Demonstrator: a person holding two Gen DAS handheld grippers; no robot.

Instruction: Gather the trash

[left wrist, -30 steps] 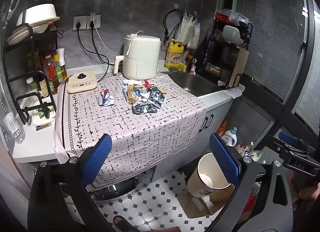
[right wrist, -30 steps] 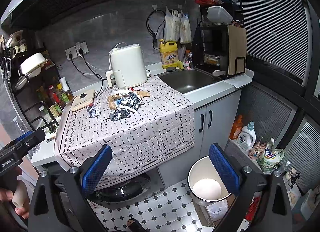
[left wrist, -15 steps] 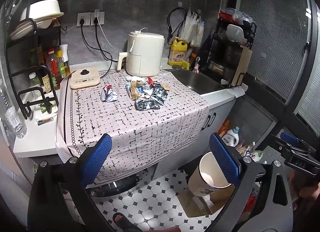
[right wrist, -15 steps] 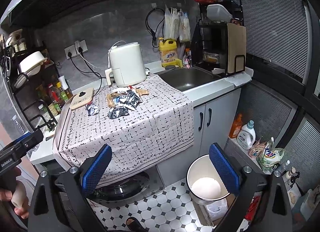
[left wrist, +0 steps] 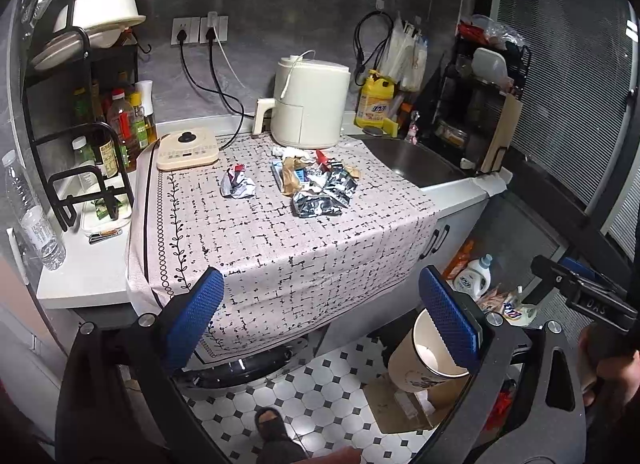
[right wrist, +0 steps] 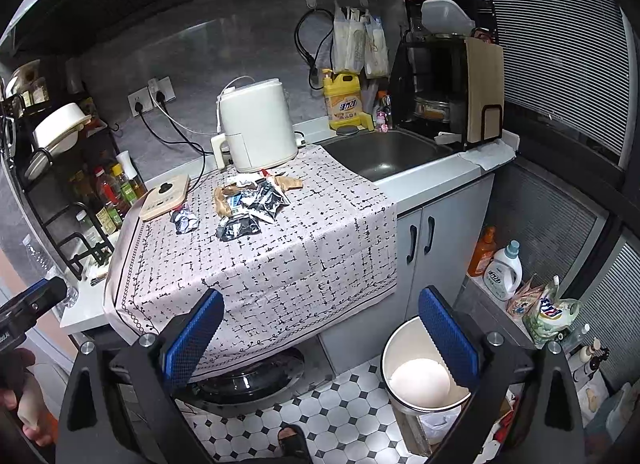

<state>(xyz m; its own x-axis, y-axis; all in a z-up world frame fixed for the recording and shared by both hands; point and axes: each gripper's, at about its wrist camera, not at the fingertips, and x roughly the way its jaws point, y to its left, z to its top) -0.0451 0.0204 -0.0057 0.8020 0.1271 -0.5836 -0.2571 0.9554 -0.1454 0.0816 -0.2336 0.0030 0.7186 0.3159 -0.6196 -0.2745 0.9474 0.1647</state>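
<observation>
A pile of crumpled foil and paper wrappers (left wrist: 316, 187) lies on the patterned tablecloth (left wrist: 280, 248) in front of the white air fryer; it also shows in the right wrist view (right wrist: 248, 207). One separate crumpled wrapper (left wrist: 237, 183) lies to its left, also seen from the right wrist (right wrist: 185, 219). A white trash bin (right wrist: 420, 372) stands on the tiled floor by the cabinet, also in the left wrist view (left wrist: 424, 360). My left gripper (left wrist: 320, 320) and right gripper (right wrist: 320, 336) are both open, empty, and held well back from the counter.
A white air fryer (left wrist: 308, 103), a flat beige appliance (left wrist: 188, 151), a bottle rack (left wrist: 100, 135) and a water bottle (left wrist: 34, 215) stand on the counter. A sink (right wrist: 388, 155) lies right. Detergent bottles (right wrist: 502, 272) stand on the floor.
Both grippers have drifted slightly, so the counter sits a little differently in view. The wrappers have not moved. Both grippers stay open.
</observation>
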